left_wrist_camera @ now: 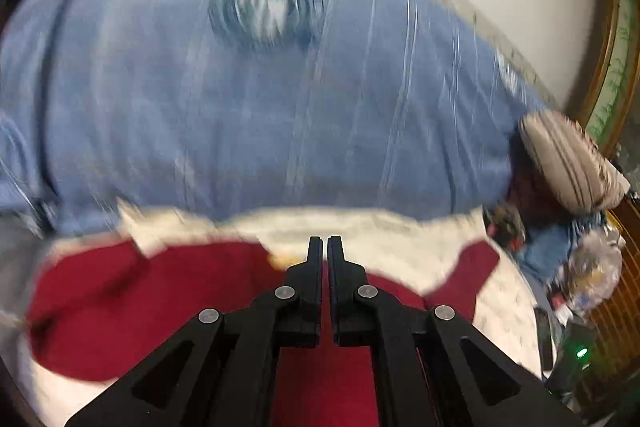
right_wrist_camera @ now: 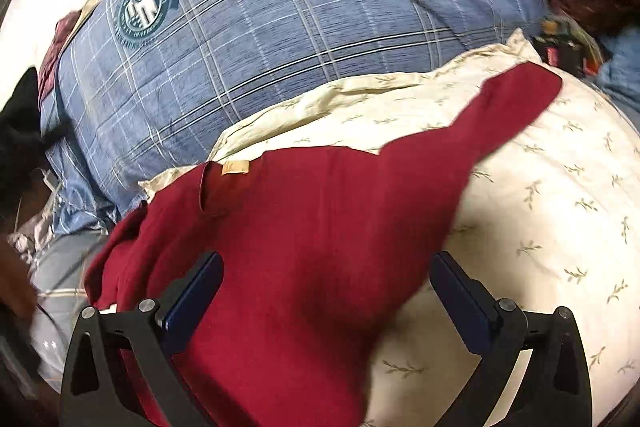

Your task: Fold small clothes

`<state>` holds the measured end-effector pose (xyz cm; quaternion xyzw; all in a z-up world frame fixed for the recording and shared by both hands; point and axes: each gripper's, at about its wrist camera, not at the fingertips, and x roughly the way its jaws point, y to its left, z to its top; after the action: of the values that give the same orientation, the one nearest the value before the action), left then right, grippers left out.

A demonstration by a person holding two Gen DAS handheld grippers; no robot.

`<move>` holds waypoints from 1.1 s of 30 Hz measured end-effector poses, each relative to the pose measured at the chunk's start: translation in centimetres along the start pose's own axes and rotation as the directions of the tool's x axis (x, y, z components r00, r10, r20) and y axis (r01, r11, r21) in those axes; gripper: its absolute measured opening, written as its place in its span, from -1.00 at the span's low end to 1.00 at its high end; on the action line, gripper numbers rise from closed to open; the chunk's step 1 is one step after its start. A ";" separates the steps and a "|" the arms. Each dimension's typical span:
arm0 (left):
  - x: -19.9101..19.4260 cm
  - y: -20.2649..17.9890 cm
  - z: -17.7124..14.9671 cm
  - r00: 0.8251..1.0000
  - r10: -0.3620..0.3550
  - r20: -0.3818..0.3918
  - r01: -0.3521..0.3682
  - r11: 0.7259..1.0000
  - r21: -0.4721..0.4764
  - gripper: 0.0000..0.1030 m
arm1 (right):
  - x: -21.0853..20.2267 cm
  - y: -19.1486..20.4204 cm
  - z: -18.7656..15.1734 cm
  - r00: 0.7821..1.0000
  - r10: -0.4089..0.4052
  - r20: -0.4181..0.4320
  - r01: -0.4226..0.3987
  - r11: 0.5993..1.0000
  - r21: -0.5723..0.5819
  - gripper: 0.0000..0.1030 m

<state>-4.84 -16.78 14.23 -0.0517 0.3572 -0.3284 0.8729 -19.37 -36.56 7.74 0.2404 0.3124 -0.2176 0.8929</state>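
A dark red small garment (right_wrist_camera: 304, 227) with a tan neck label (right_wrist_camera: 236, 167) lies spread on a cream leaf-print pillow (right_wrist_camera: 552, 211). One sleeve (right_wrist_camera: 516, 99) reaches up to the right. My right gripper (right_wrist_camera: 326, 263) is open, its blue-padded fingers wide apart above the garment's body. In the blurred left wrist view the same red garment (left_wrist_camera: 120, 307) lies under my left gripper (left_wrist_camera: 325, 243), whose black fingers are closed together over the fabric near the collar; I cannot see cloth pinched between them.
A blue plaid pillow (right_wrist_camera: 300, 15) with a round crest (right_wrist_camera: 144, 9) lies behind the cream pillow. A striped cushion (left_wrist_camera: 572, 159) and cluttered items (left_wrist_camera: 592, 267) sit at the right. Dark and grey cloth (right_wrist_camera: 48, 267) lies at the left.
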 end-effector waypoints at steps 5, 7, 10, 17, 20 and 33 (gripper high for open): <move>2.6 4.5 -0.7 0.993 0.094 -0.068 -0.097 0.994 -0.041 -0.46 | -0.1 1.7 -0.4 1.000 0.009 -0.019 -0.011 0.995 -0.100 0.99; 1.0 7.2 -0.9 0.987 0.141 -0.072 -0.145 0.987 -0.068 -0.26 | 0.3 2.7 -0.6 0.998 0.060 -0.018 -0.061 0.993 -0.098 0.99; -2.9 10.3 -1.5 0.962 0.266 -0.058 -0.271 0.956 -0.114 -0.23 | 1.8 6.1 -0.2 0.976 0.203 -0.083 -0.213 0.969 -0.123 0.99; -3.0 17.0 -6.3 0.857 0.482 -0.182 -0.514 0.818 -0.257 -0.15 | 8.1 18.4 1.7 0.866 0.429 -0.257 -0.483 0.850 -0.210 0.97; -1.6 19.1 -7.2 0.845 0.481 -0.234 -0.534 0.784 -0.316 -0.15 | 11.6 23.2 2.0 0.848 0.435 -0.303 -0.508 0.831 -0.227 0.97; 0.2 19.9 -6.3 0.859 0.472 -0.198 -0.512 0.798 -0.319 -0.14 | 23.6 27.0 3.1 0.858 0.405 -0.317 -0.446 0.893 -0.064 -0.86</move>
<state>1.83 -0.46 3.00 -0.0986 0.4592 -0.0214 0.8826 13.34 -22.59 2.15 0.2725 0.3950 0.0453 0.8762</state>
